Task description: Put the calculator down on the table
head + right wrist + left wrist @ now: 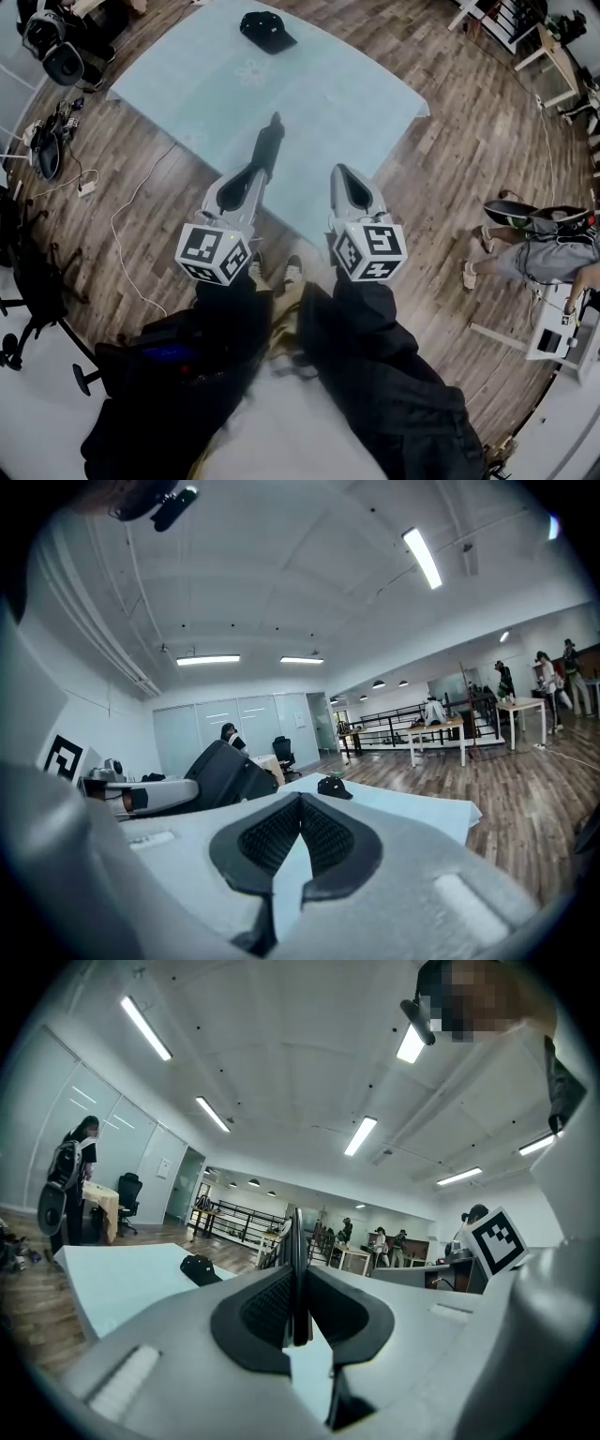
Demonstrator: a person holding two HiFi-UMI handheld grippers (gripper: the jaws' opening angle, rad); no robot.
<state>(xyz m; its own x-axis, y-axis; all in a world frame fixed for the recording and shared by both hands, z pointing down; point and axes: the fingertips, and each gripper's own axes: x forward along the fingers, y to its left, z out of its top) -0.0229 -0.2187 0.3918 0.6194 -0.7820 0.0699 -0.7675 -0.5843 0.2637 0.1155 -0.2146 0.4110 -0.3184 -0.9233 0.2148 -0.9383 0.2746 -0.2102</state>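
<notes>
My left gripper (259,174) is shut on a thin dark calculator (269,142), which sticks out past the jaws over the near edge of the table (328,94) with its pale blue cloth. In the left gripper view the calculator (297,1279) shows edge-on, upright, clamped between the black pads. From the right gripper view the calculator (223,774) appears as a dark slab tilted up at the left. My right gripper (343,175) hovers beside the left one at the table's near edge, shut with nothing in it; its pads (323,836) meet at the tips.
A black cap (266,31) lies at the far side of the table. On the wooden floor, a white cable (131,216) runs at the left, near a black office chair (28,281). A person (544,248) sits at the right by a white desk.
</notes>
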